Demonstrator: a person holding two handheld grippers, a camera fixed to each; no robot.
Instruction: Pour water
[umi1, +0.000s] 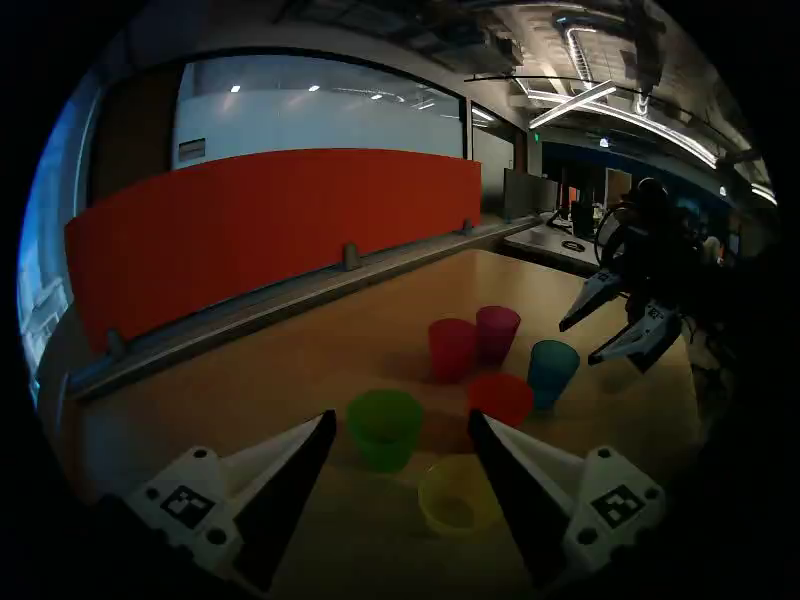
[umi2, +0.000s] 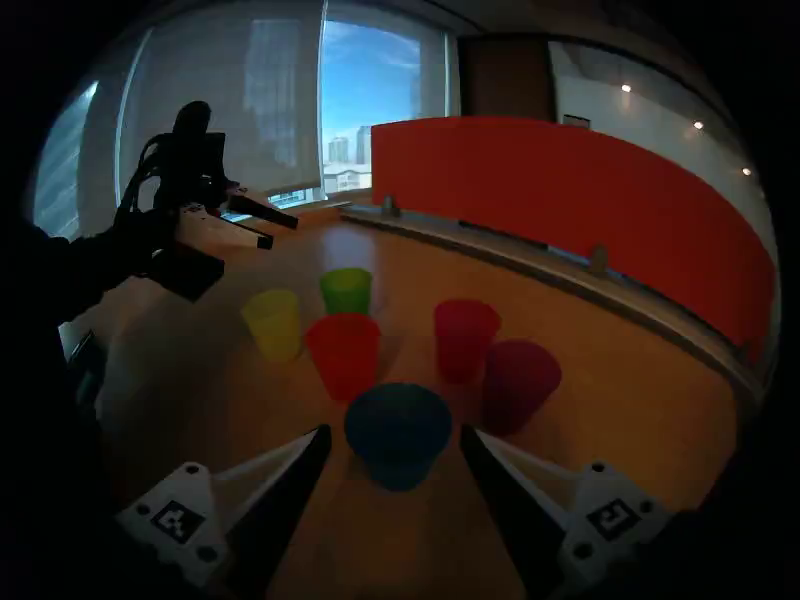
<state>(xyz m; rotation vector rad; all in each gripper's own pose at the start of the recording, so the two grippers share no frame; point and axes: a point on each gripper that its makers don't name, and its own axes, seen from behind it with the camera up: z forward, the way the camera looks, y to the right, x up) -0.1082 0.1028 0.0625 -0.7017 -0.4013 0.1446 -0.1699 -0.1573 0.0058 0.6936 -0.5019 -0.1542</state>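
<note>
Several plastic cups stand close together on the wooden table. In the left gripper view they are green, yellow, orange-red, red, magenta and blue. My left gripper is open, just short of the green and yellow cups and holding nothing. In the right gripper view, my right gripper is open, with the blue cup just ahead between its fingertips, not gripped. The orange-red cup stands behind the blue one. The far right gripper hovers by the blue cup.
A red divider panel on a grey rail runs along the table's far edge. Windows lie beyond the table end. The left gripper and the dark sleeve holding it hang over the table's left side in the right gripper view.
</note>
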